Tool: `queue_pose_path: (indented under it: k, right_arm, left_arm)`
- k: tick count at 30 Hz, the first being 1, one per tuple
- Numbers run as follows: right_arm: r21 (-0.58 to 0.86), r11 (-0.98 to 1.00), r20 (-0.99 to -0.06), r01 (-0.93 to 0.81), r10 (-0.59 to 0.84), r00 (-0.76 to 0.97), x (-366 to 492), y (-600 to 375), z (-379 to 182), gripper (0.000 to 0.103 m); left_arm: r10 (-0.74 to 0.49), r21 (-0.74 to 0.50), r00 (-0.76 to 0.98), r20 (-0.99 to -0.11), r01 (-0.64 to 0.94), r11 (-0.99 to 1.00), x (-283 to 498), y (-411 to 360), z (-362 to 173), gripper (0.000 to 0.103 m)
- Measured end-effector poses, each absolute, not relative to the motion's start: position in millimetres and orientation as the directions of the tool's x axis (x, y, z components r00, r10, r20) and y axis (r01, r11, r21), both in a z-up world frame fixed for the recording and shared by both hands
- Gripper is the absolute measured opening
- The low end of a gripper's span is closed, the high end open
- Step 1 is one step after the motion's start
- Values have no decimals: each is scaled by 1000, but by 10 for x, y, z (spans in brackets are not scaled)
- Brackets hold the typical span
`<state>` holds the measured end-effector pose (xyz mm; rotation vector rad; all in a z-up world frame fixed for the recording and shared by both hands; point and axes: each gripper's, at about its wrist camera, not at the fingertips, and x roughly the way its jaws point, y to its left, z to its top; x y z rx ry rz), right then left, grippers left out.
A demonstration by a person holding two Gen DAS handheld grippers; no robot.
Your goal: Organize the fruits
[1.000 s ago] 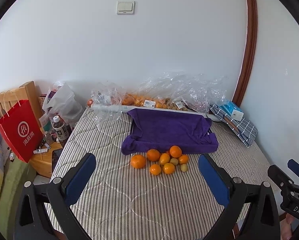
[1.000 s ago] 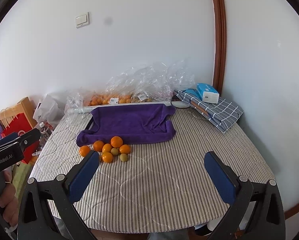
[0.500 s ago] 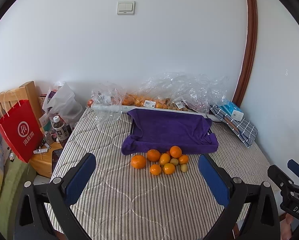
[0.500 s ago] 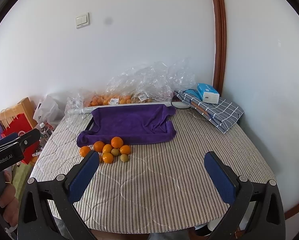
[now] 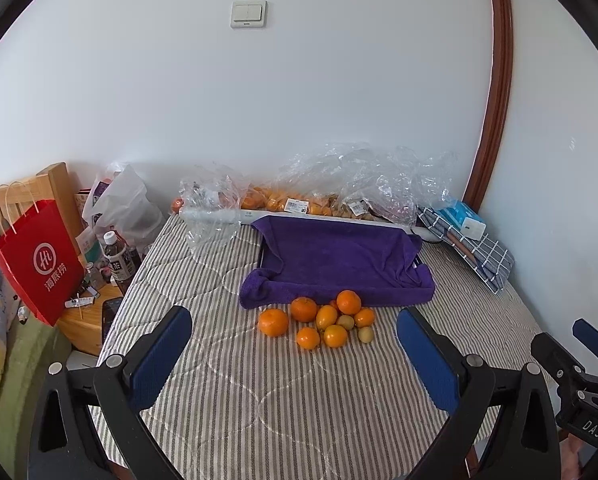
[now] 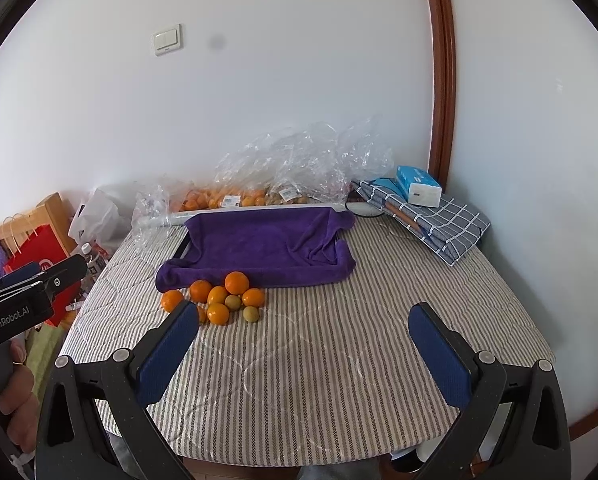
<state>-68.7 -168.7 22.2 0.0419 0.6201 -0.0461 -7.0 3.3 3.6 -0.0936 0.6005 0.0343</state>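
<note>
my left claw (image 5: 295,354) hangs wide apart with nothing in it above the striped tabletop (image 5: 259,400), and my right claw (image 6: 304,344) is spread just as wide and bare. ahead of both, the pile of oranges (image 5: 319,318) and small greenish fruits sits on the stripes, touching the front edge of the purple towel (image 5: 339,260); clear plastic bags (image 5: 359,184) lie along the wall.

Both the left gripper (image 5: 295,356) and the right gripper (image 6: 303,350) are built from black plastic frames, studded with silver screws and tipped with blue textured pads (image 6: 439,360). White lettering is printed on the bodies. Bare fingers (image 6: 13,396) are seen.
</note>
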Motion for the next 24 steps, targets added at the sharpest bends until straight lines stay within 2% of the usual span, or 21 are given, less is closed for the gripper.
queue_pose_path:
  k: [24]
  right_arm:
    - [6, 998, -602, 56, -41, 797, -333, -1647, -48, 103]
  left_arm:
    - [-27, -98, 804, -595, -39, 994, 245, 77, -265, 103]
